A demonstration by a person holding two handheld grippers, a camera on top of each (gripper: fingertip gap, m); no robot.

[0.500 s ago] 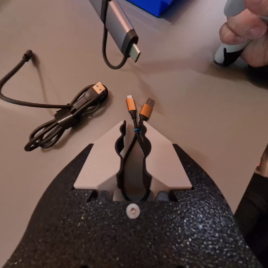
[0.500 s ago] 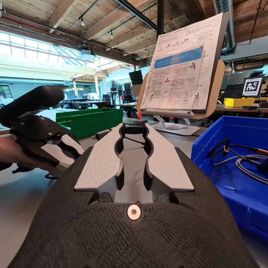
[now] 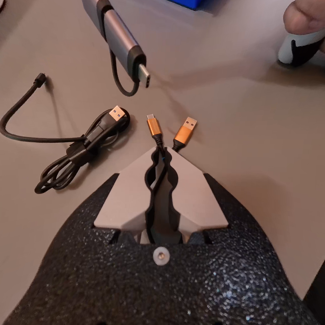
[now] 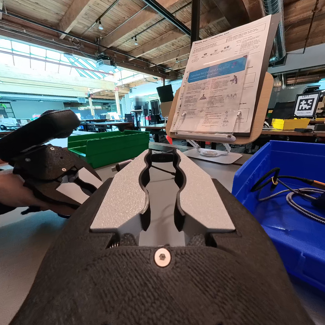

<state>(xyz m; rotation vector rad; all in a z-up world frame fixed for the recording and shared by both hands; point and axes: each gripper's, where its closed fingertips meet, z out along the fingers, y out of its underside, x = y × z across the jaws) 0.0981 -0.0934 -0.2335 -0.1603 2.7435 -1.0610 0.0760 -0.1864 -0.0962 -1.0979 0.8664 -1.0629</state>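
Left gripper point(image 3: 161, 149) lower centre, jaws pinched on short cable point(image 3: 159, 140); orange plugs point(image 3: 184, 131) splay past tips. Right gripper point(image 4: 161, 157) clamped on black end of hub point(image 3: 121, 42), upper centre of left view. Bundled cable point(image 3: 75, 151) at left. Judgement: firm grip, steady tips.

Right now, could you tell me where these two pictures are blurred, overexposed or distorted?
Left wrist view: sharp on the orange-plug cable, soft on the grey adapter and the fingertip at the top right; soft shadows on the table. Right wrist view: skylights blown out, wide-angle bending of the ceiling beams, mild blur on the right tool body.
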